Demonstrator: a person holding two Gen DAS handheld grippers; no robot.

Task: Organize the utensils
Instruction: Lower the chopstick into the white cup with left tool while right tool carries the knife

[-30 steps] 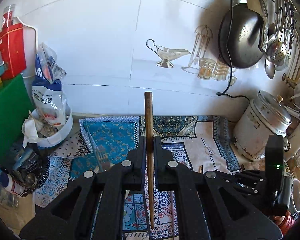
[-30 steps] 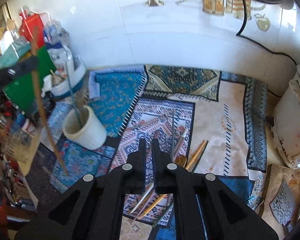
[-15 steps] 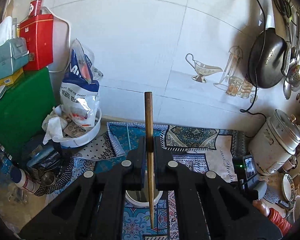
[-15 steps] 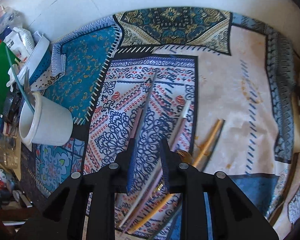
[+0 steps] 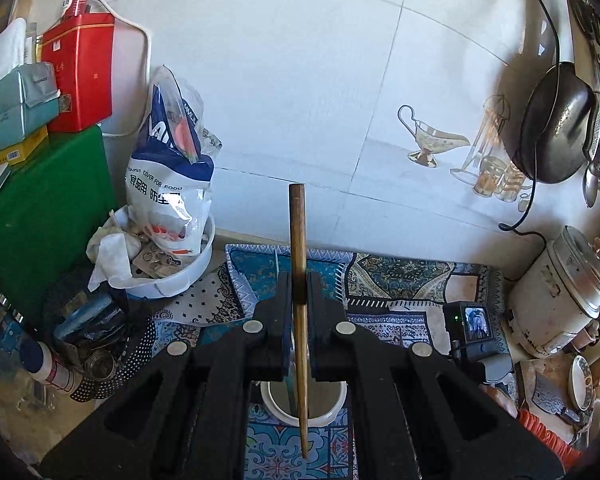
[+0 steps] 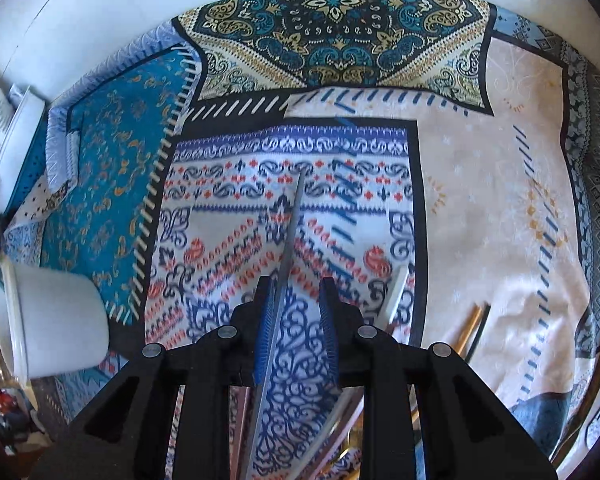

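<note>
**Wooden stick over the cup, steel blade between open fingers**

Your left tool is clamped tight on a wooden chopstick, a round, smooth brown rod standing near upright between the black foam-padded fingers. Its blunt thick end points up toward the white tiled wall, and the tapered tip hangs down over the mouth of the white ceramic cup, which sits directly below your tool on the patterned cloth. A thin pale-green utensil handle rises out of that cup just left of the stick.

Your right tool is spread apart, its ribbed blue pads facing each other with a clear gap. A long, flat, grey metal utensil runs up through that gap, lying closer to the left pad; whether it touches the pad, you cannot tell. Its narrow tip rests on the blue, white and orange mat. To the right, a white-handled utensil and a golden-handled one lie slanted on the cream part of the cloth. The white cup shows again at the left edge, smooth-walled and round-rimmed, well apart from this tool.

Along the desk stand a metal-lidded rice cooker at right and a plastic bag in a white bowl at left.
</note>
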